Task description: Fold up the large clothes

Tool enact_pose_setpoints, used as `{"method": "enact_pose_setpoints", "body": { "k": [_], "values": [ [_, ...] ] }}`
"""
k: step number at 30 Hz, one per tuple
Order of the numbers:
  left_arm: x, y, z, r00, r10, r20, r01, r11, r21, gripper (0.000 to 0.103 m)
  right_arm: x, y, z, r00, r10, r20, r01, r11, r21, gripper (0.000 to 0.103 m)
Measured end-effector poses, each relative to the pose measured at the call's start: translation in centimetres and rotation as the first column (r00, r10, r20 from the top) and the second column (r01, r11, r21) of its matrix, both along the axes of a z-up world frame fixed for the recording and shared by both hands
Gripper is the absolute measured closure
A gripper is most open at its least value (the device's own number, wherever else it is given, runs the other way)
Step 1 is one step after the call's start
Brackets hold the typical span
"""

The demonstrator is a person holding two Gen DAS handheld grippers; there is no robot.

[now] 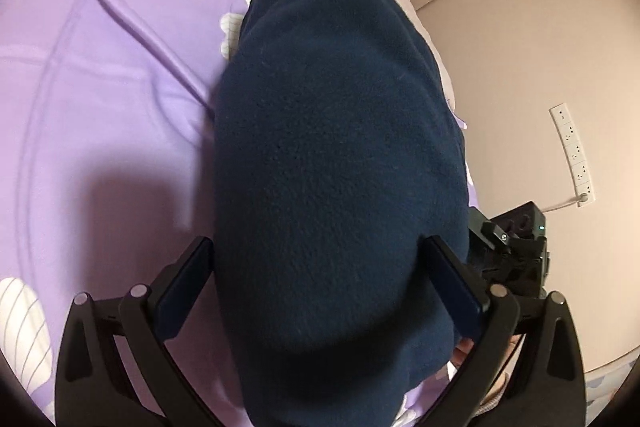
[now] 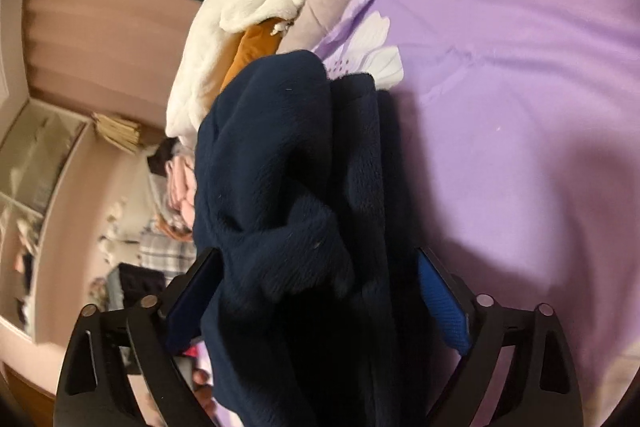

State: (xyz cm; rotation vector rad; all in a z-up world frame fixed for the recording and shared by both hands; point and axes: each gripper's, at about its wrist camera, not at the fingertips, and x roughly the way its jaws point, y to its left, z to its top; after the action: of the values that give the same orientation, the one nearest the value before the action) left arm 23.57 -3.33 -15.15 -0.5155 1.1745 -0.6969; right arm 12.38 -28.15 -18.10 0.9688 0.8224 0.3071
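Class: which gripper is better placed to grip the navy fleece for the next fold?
Left, probably. The fleece lies smooth and fills the left gripper's open gap. In the open right gripper it is bunched and clear of one pad.

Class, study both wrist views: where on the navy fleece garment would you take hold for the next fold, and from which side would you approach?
Probably grip the navy fleece garment at its near end, where it is bunched between the fingers of each gripper. Come from the near side, low over the purple floral sheet. The far end lies against the white and orange clothes, so access there looks crowded.
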Motion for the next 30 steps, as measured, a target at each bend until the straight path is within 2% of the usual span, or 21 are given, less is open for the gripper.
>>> {"method": "enact_pose_setpoints", "body": {
  "k": [5,9,14,21,26,28,30],
  "values": [
    [0.8,-0.3,-1.2,0.999,-0.014,-0.038,0.011,0.998,-0.058,0.000,0.2,-0.1,-1.4,0.999,0.044,-0.012,-0.043,0.997,0.066,0.001],
    [1.0,-0.3,-1.9,0.998,-0.006,-0.070,0.000,0.996,-0.089,0.000,0.2,0.5,-1.3,0.998,0.067,-0.004,-0.067,0.996,0.062,0.001],
    [0.6,-0.1,-1.6,0.999,-0.001,-0.045,-0.003,0.996,-0.093,0.000,-0.2,2.3,0.2,0.990,0.120,0.073,-0.120,0.993,-0.004,0.004],
    [-0.4,0.6,0.6,1.000,0.010,0.009,-0.009,0.998,-0.065,0.001,-0.7,3.7,2.5,0.979,0.135,0.149,-0.131,0.991,-0.039,0.013],
    [-0.8,2.8,2.4,0.997,0.069,0.041,-0.065,0.995,-0.080,0.001,-0.2,5.2,3.8,0.962,0.175,0.210,-0.172,0.985,-0.031,0.018],
    [-1.0,3.3,2.2,0.996,0.080,0.039,-0.077,0.995,-0.070,0.001,0.5,6.2,4.1,0.957,0.188,0.223,-0.182,0.982,-0.045,0.020],
    [-1.3,4.4,1.9,0.995,0.097,0.020,-0.095,0.993,-0.070,0.001,1.4,6.9,3.9,0.956,0.186,0.226,-0.187,0.982,-0.018,0.020]
  ]
}}
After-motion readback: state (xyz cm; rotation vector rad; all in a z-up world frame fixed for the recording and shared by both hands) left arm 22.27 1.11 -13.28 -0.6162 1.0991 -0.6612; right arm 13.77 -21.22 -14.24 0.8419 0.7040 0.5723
